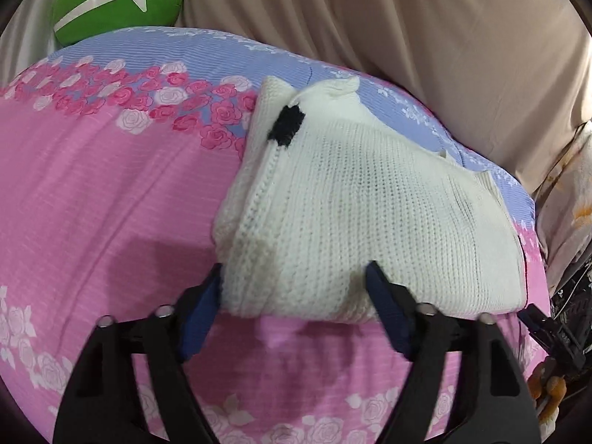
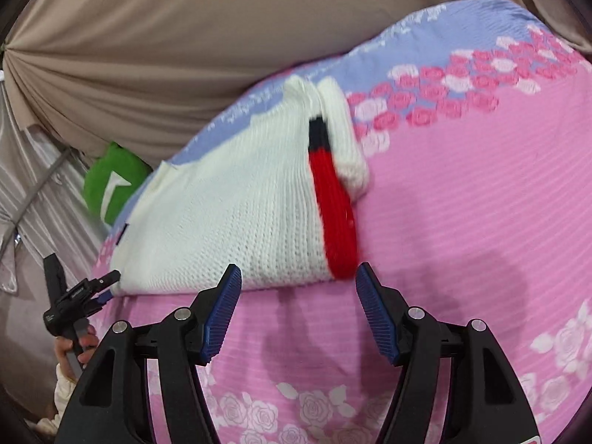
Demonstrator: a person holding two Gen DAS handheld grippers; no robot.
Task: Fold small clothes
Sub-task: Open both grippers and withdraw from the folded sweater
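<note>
Left wrist view: bed (image 1: 92, 203) with pink rose cover carries white knit garment (image 1: 351, 222), already folded compact, near far edge. Left tool (image 1: 296, 281) wide, straddling near hem, likely for next fold. Right tool (image 2: 299, 277) wide, empty, just short of red stripe (image 2: 335, 214).

The sweater (image 1: 351, 214) lies folded on the bedspread (image 1: 92, 203), near its far edge. A cushion (image 1: 118, 0) sits behind the bed. A curtain (image 1: 407, 37) hangs behind everything.
</note>
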